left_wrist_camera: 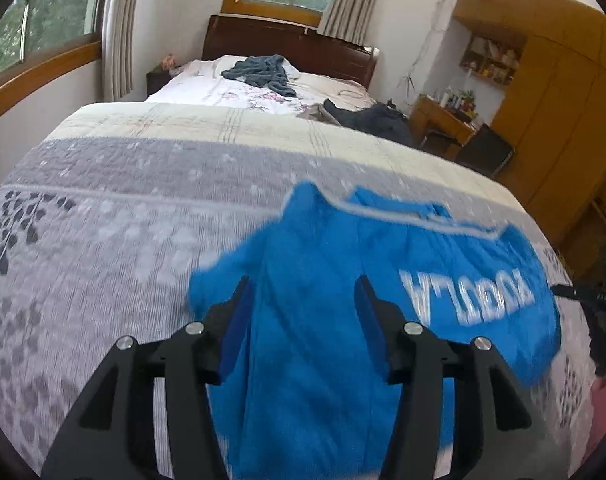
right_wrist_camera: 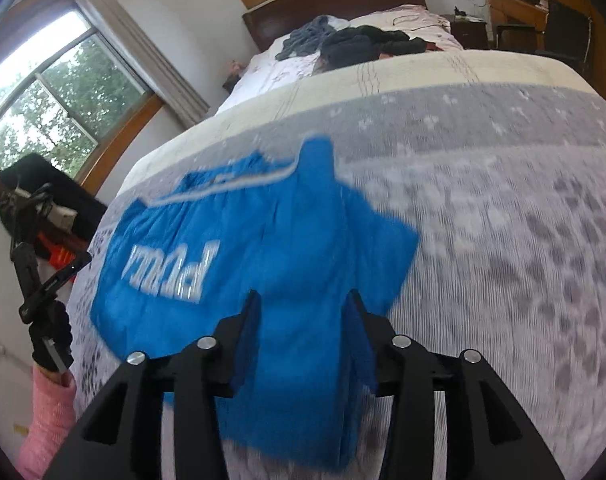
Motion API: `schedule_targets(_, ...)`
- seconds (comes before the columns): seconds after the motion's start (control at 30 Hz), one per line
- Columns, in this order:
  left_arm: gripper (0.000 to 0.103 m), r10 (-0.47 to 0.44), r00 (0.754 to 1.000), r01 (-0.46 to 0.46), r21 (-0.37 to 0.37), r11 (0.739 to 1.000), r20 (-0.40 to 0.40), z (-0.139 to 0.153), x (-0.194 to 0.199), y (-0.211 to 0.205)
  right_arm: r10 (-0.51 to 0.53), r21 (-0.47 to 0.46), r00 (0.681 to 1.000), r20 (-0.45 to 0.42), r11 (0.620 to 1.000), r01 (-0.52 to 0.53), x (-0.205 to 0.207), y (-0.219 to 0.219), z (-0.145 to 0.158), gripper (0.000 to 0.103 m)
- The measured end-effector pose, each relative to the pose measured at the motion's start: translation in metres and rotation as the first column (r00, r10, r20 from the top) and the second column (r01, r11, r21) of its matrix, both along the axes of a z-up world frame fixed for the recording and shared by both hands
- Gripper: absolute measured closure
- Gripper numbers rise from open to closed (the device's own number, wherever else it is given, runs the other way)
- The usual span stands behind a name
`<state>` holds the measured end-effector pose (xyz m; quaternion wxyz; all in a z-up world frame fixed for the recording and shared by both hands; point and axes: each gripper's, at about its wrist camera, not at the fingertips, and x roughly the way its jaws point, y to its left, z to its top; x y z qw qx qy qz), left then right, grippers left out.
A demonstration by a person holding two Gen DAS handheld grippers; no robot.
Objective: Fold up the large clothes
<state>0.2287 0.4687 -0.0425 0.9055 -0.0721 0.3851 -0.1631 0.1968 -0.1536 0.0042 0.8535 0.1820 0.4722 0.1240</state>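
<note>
The blue garment [left_wrist_camera: 327,280] with white lettering lay on the grey-patterned bedspread [left_wrist_camera: 103,216] at the foot end of the bed, its white-trimmed edge turned toward the headboard [left_wrist_camera: 287,44]. In the left wrist view it sat toward the right edge of the bed; in the right wrist view, toward the left edge. Both views were blurred. The left gripper [left_wrist_camera: 303,292] had its jaws spread wide, a fold of blue fabric running between them but not pinched. The right gripper [right_wrist_camera: 303,300] likewise had its jaws spread apart, with blue cloth lying between them; whether the cloth touched them I could not tell. A pink sleeve [right_wrist_camera: 47,412] showed at the near left corner. Dark clothes [right_wrist_camera: 367,46] lay heaped near the head of the bed.
</note>
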Motion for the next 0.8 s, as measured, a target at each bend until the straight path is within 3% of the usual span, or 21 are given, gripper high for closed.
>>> schedule_targets(0.2,0.05,0.0,1.0,0.001,0.039,0.999,-0.013,-0.022,-0.035,0.006,0.016,0.012,0.999,-0.028,1.0,-0.016,-0.032,0.007,-0.015,0.052)
schedule_targets(0.3,0.051,0.002,1.0,-0.001,0.037,0.999,-0.03,-0.032,-0.038,0.008,0.007,-0.002,0.999,-0.042,1.0,-0.007,-0.034,0.01,-0.019,0.065)
schedule_targets(0.37,0.051,0.009,0.999,-0.007,0.037,0.999,-0.042,-0.036,-0.038,0.008,0.0,-0.01,0.999,-0.04,1.0,0.0,-0.033,0.011,-0.017,0.082)
schedule_targets(0.47,0.051,0.009,0.999,-0.007,0.042,0.999,-0.04,-0.037,-0.037,0.009,0.001,0.001,1.0,-0.02,1.0,-0.001,-0.036,0.01,-0.007,0.092)
schedule_targets(0.63,0.051,0.02,0.999,-0.017,0.063,0.998,-0.04,-0.04,-0.034,0.012,0.005,0.004,1.0,-0.011,1.0,-0.005,-0.047,0.007,0.002,0.096)
schedule_targets(0.8,0.049,0.032,0.999,-0.028,0.082,0.996,-0.044,-0.049,-0.03,0.014,-0.008,-0.01,0.997,-0.081,1.0,0.007,-0.045,0.001,-0.026,0.096)
